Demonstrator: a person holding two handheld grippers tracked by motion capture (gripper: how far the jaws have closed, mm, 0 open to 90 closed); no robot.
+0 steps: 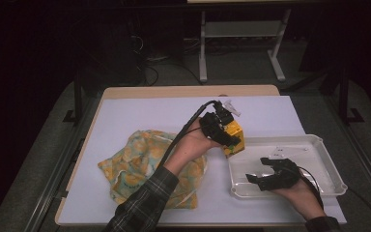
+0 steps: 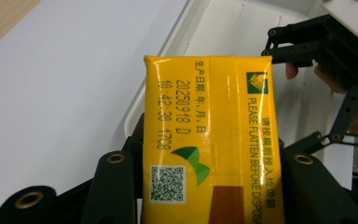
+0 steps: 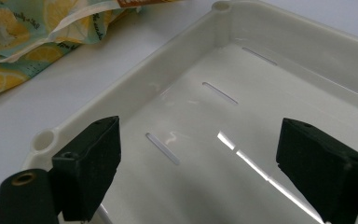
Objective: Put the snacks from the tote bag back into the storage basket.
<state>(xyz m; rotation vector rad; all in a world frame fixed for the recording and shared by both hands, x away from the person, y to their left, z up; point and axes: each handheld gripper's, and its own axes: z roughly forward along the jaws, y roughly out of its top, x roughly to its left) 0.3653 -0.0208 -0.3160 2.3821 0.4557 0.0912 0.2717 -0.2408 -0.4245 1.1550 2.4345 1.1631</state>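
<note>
From the high view, my left hand-held gripper (image 1: pixel 225 133) carries a yellow rectangular drink carton (image 1: pixel 235 137) in the air just past the near-left corner of the white plastic tray (image 1: pixel 319 141). The tray sits on the right of the white-covered desk (image 1: pixel 140 108), and a yellow lemon-print cloth bag (image 1: pixel 135 162) lies slumped under my left forearm. My right hand-held gripper (image 1: pixel 263 175) rests over the tray's near-left part.

In the left gripper view, the carton (image 2: pixel 209 140) stands clamped between my two black jaws, its printed face toward the camera, with the tray's rim (image 2: pixel 179 44) beyond it and my other gripper (image 2: pixel 326 88) farther off over the tray.

In the right gripper view, my jaws stand wide apart with nothing between them, hovering above the tray's slotted floor (image 3: pixel 270 107); a corner of the bag (image 3: pixel 32 32) lies beyond the rim.

I judge the step in hand is carrying the carton to the tray. The next move calls for bringing it over the rim, lowering it onto a free part of the floor clear of my right gripper, then letting the jaws part.
</note>
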